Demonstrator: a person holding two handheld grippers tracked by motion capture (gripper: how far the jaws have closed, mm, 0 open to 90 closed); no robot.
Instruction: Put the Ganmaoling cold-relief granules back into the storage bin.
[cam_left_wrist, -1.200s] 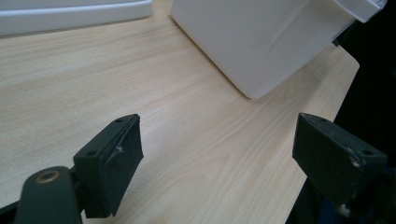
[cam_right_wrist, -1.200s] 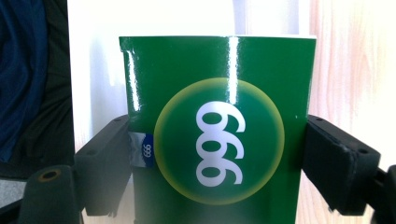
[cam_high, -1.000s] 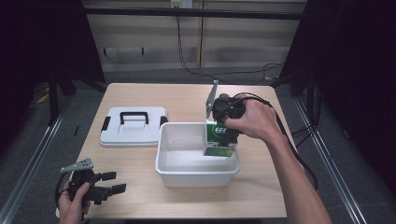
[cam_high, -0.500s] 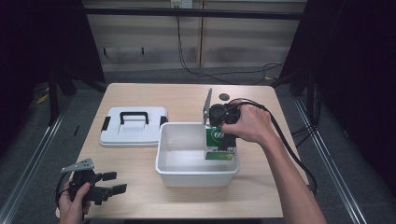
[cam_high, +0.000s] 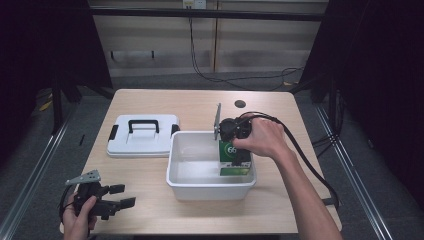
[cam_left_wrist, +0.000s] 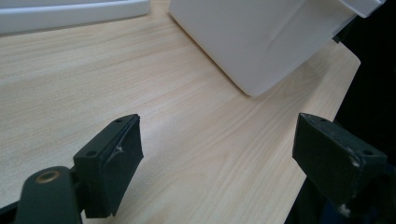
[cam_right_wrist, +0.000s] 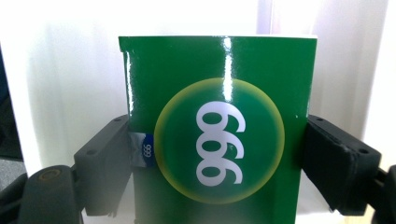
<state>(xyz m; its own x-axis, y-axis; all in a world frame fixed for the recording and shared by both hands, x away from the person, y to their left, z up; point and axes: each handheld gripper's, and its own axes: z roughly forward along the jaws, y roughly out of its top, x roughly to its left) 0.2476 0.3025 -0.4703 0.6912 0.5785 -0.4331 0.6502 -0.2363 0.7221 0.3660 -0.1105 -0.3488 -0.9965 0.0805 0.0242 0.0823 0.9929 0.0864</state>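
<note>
Green box (cam_right_wrist: 217, 135), clamped by the right gripper (cam_high: 235, 150), stands inside the white bin (cam_high: 200, 187); left gripper (cam_left_wrist: 217, 158) gapes empty.

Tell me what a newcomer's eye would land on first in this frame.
The bright green box marked 999 stands out, clamped between the jaws of the right gripper and held inside the white plastic tub at the table's centre. Next comes the tub's white lid with a black handle, lying flat on the wooden table to the tub's left. The left gripper rests open at the near left corner, holding nothing.
</note>
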